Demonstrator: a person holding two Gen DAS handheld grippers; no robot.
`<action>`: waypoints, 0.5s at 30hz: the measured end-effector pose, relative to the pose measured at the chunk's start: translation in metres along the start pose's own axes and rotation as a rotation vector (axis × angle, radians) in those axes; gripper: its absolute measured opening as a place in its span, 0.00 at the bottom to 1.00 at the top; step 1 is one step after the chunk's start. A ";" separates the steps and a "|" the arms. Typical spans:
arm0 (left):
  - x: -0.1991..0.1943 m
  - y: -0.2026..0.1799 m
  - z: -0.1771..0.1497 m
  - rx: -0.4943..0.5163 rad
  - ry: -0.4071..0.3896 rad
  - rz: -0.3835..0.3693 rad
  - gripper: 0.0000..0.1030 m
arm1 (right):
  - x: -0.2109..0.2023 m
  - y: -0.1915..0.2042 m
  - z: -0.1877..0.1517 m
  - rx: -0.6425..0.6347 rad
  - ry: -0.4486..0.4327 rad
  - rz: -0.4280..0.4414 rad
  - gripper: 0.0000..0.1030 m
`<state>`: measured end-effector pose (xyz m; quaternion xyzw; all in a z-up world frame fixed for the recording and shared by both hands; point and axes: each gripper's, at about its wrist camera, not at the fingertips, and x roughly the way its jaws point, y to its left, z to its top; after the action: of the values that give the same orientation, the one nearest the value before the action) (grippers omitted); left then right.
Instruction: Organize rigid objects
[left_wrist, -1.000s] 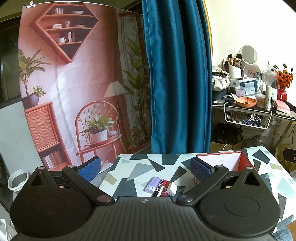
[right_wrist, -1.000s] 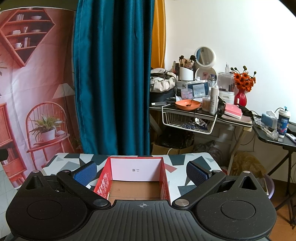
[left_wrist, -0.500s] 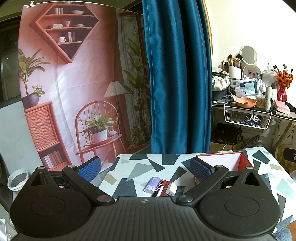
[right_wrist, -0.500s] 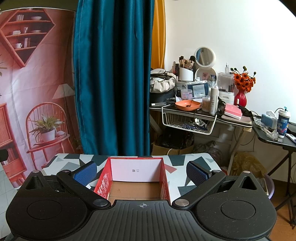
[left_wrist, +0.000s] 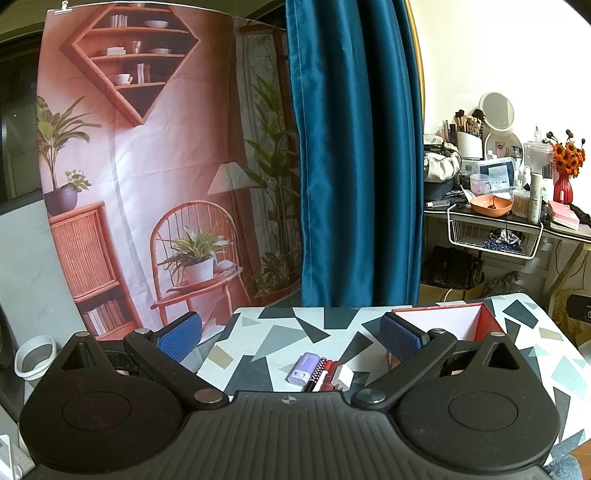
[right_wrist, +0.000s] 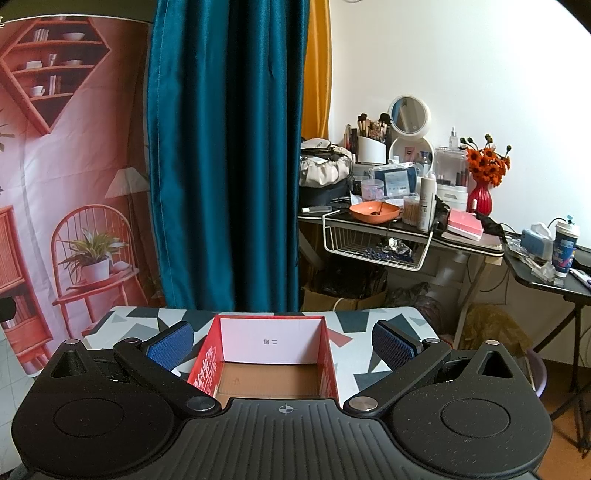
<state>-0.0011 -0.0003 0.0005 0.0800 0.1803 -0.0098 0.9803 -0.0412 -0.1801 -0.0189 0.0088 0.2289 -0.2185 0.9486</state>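
Landmark: the red box (right_wrist: 271, 354), open at the top, standing on the counter (left_wrist: 280, 334) with its grey, black and white shard pattern.
My left gripper (left_wrist: 290, 338): my fingers stand wide apart and hold nothing; the blue pads (left_wrist: 400, 338) face each other across bare counter, and the right pad sits in front of the box's near left corner.
My right gripper (right_wrist: 282, 343): my fingers are spread just as wide, empty, one blue pad (right_wrist: 170, 345) to each side of the red box, neither touching its walls as far as I can tell.
Red box inside: white back wall with a small dark mark, brown cardboard floor, nothing lying in it that I can see from the right wrist view.
Small things: a tight cluster lies on the counter well to the left of the red box, between my left fingers and close to the gripper body.
Purple case (left_wrist: 303, 371): the leftmost piece of the cluster, farthest from the box, lying flat.
Pens (left_wrist: 320, 374): dark and red, side by side, touching the purple case on its box side.
White block (left_wrist: 343, 376): the piece of the cluster nearest the box, tilted; what it is I cannot tell.
Teal curtain (right_wrist: 225, 155): hangs behind the box.
Cluttered dressing table (right_wrist: 402, 225): behind the box and to its right, apart from the counter.
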 end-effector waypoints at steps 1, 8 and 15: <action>0.000 0.000 0.000 0.000 -0.001 0.000 1.00 | 0.000 -0.001 0.000 0.001 0.000 -0.001 1.00; 0.001 -0.001 0.000 -0.003 0.002 0.001 1.00 | 0.000 0.000 0.000 0.000 0.000 0.001 1.00; 0.007 0.000 -0.004 -0.004 -0.004 0.003 1.00 | 0.002 0.000 0.008 0.011 0.000 0.008 1.00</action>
<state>0.0044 0.0003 -0.0058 0.0783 0.1782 -0.0080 0.9808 -0.0363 -0.1819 -0.0131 0.0149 0.2278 -0.2160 0.9493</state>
